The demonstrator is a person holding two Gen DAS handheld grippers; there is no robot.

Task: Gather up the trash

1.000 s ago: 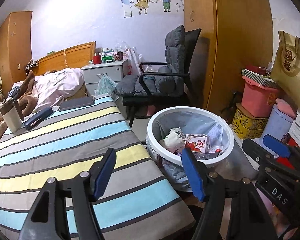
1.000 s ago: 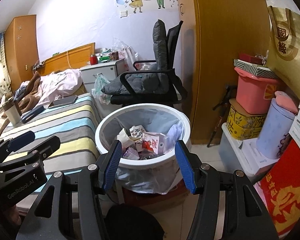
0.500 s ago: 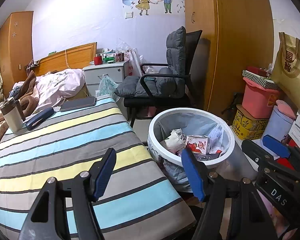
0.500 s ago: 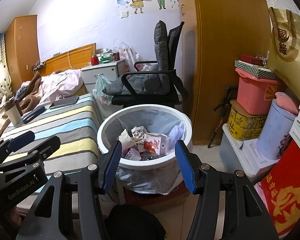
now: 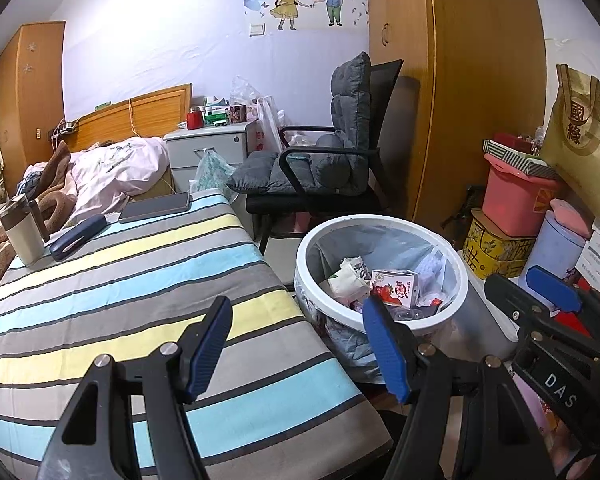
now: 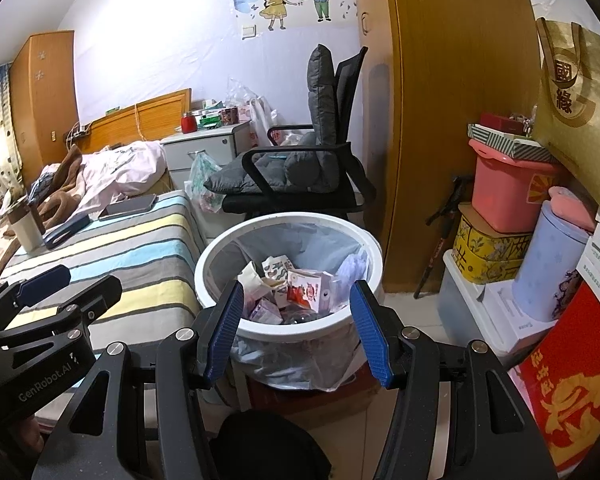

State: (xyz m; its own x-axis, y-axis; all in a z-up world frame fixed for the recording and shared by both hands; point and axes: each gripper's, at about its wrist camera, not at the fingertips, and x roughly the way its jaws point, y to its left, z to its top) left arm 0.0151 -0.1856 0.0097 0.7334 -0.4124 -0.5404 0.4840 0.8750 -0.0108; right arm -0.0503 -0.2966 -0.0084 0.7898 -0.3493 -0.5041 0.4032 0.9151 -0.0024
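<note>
Trash (image 6: 300,292): cartons and wrappers already inside the white bin (image 6: 364,240), beside the striped bed (image 5: 100,292).
Fingers: left gripper (image 5: 296,348) and right gripper (image 6: 296,328) both spread, empty.
Advice: likely gather the bag liner's rim (image 6: 320,364) next; pinch it evenly.

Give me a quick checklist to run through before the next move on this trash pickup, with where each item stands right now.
1. Left tool open with nothing between its fingers: ok.
2. Right tool open with nothing between its fingers: ok.
3. White bin upright with its clear liner in place: ok.
4. Earlier trash inside the bin, including the strawberry carton: ok.
5. Striped cloth free of loose trash: ok on the part in view; only a phone, a dark case and a cup sit at its far end.
6. Trash left on the floor or elsewhere: cannot tell, mostly out of view.
</note>
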